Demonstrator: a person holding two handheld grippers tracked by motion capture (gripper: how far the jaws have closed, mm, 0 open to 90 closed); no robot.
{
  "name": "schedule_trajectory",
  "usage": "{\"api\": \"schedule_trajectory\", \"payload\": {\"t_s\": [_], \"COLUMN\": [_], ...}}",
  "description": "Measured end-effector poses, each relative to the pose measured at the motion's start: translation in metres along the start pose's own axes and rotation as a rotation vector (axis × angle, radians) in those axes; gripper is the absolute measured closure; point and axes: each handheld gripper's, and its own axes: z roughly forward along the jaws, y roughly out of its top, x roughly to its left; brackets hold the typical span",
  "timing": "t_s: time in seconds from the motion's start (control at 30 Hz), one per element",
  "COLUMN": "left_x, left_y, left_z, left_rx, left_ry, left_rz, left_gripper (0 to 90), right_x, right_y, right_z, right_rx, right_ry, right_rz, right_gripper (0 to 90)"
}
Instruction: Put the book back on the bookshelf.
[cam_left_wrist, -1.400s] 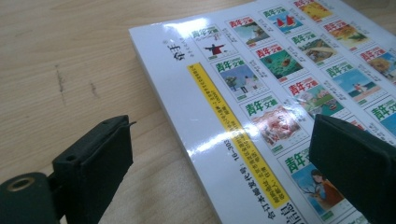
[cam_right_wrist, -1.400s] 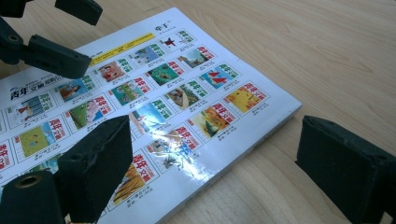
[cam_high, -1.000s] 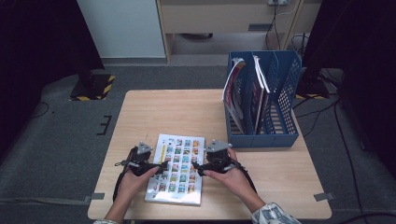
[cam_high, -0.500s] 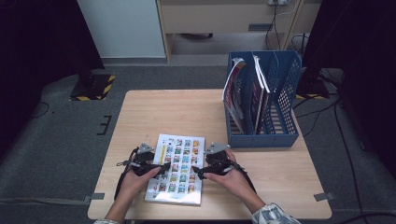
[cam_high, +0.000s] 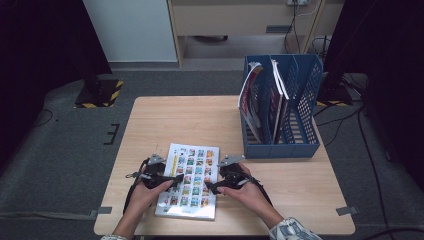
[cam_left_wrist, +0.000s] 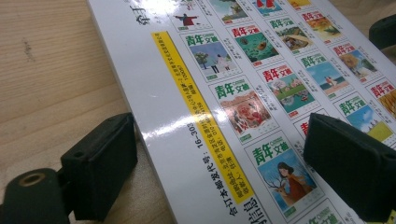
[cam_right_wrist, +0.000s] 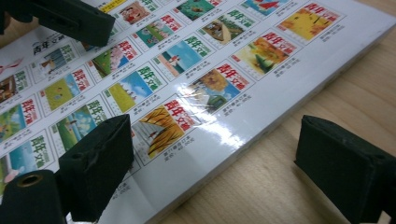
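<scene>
Magazine (cam_high: 189, 181) lies flat on the bench (cam_high: 180, 120), in the lower middle of the high view, long axis running from the near edge up toward the far side, tilted slightly right at the top. Its cover is a grid of small pictures with a yellow strip along the left margin; the near end is partly hidden by the hands.

A blue file rack (cam_high: 287, 112) stands at the upper right of the bench, well apart from the magazine, holding upright booklets whose titles are too small to read.

The left hand-held gripper (cam_left_wrist: 224, 175) is spread across the magazine's left edge, one jaw on the wood beside it, the other over the cover. The right hand-held gripper (cam_right_wrist: 215, 175) is likewise spread across the right edge. Whether any jaw touches the magazine cannot be told.
</scene>
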Motion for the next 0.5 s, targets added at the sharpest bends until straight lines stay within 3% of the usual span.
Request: {"api": "schedule_trajectory", "payload": {"t_s": [0.13, 0.33, 0.5], "left_x": [-0.0002, 0.0020, 0.0015], "left_y": [0.0015, 0.0033, 0.0046], "left_z": [-0.0008, -0.0041, -0.0072], "left_rx": [0.008, 0.020, 0.023], "left_ry": [0.007, 0.013, 0.029], "left_rz": [-0.015, -0.052, -0.049], "left_gripper": [11.3, 19.3, 25.0], "right_x": [0.0020, 0.0035, 0.0034], "right_y": [-0.0011, -0.0012, -0.0013], "right_z": [0.0034, 0.0045, 0.0044], "right_rx": [0.002, -0.005, -0.005], "right_ry": [0.040, 0.034, 0.035], "right_rz": [0.018, 0.025, 0.024], "right_gripper": [11.1, 10.6, 10.5]}}
